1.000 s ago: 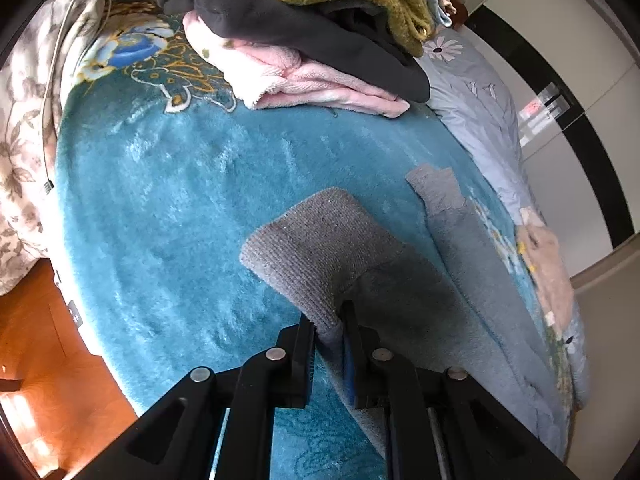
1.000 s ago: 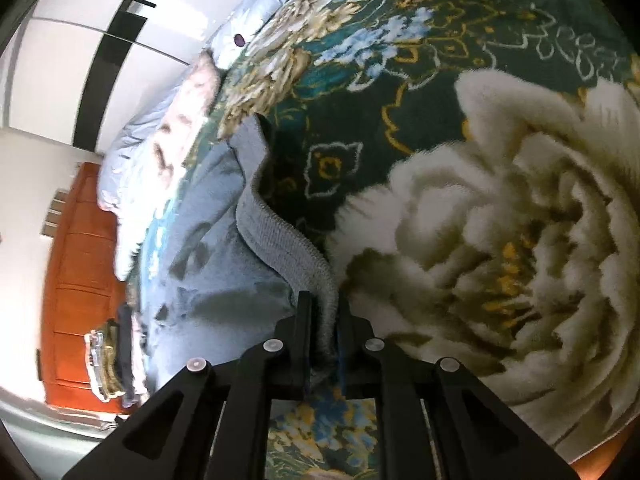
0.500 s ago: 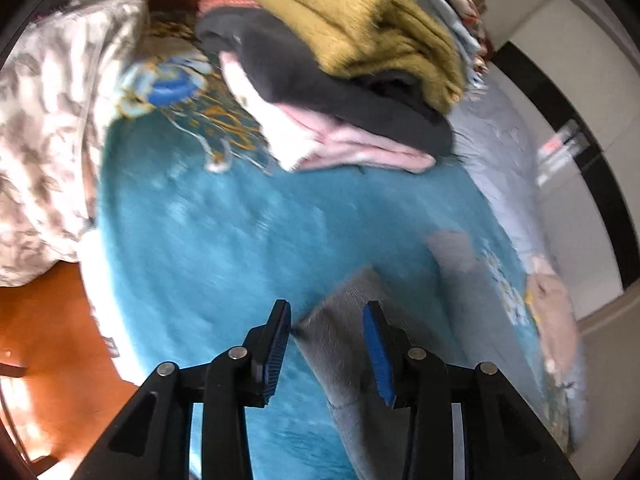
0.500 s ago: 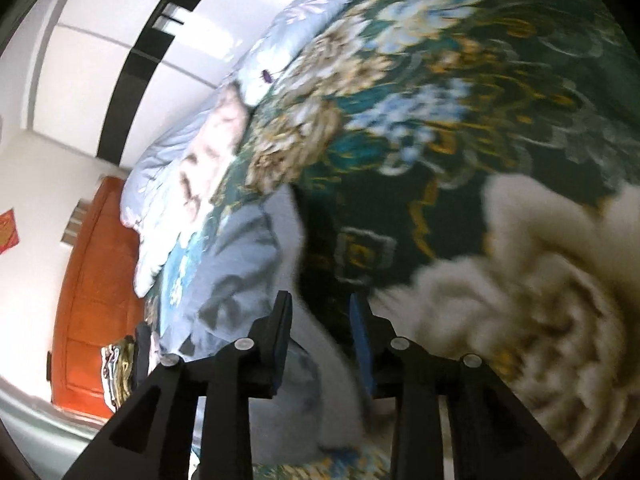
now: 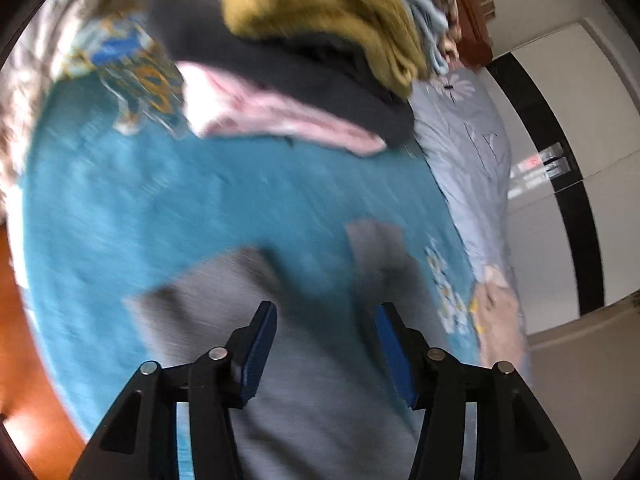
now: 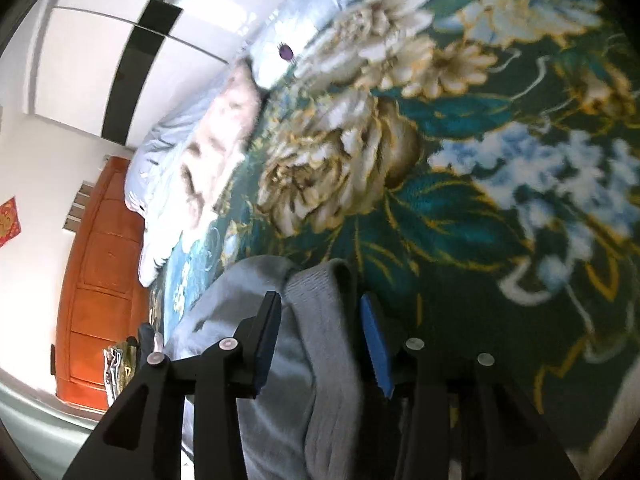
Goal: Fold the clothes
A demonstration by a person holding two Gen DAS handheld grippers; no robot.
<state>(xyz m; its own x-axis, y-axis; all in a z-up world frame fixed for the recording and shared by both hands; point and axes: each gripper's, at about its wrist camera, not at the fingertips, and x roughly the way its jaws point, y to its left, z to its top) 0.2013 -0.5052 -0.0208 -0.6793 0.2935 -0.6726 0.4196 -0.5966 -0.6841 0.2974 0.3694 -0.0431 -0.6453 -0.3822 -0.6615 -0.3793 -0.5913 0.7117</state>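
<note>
No brand, label or legible writing shows in either view; the only candidate is a small red hanging (image 6: pixel 8 220) on the white wall in the right wrist view, and its gold marks are too small to read.

The left gripper (image 5: pixel 326 346) is spread wide, its blue-padded jaws apart and holding nothing. Under it the grey sweater (image 5: pixel 320 400) lies on the teal plush blanket (image 5: pixel 180 208). One blunt grey end reaches out to the left, and a second narrower strip, probably a sleeve though motion blur smears it, runs off to the right. Only this view shows the pile of folded clothes (image 5: pixel 300 40) at the far end of the blanket: a mustard knit on top, a dark grey piece beneath it, a pink one at the bottom.

The right gripper (image 6: pixel 320 340) is also released, jaws parted. A ribbed edge of the sweater (image 6: pixel 328 344) stands up between them, but neither pad presses it. Only this view shows the dark green part of the blanket with big cream and blue flowers (image 6: pixel 460 160), the pale blue quilt (image 6: pixel 192 152) bunched along the far side, and an orange wooden panel (image 6: pixel 100 280) by the wall.
</note>
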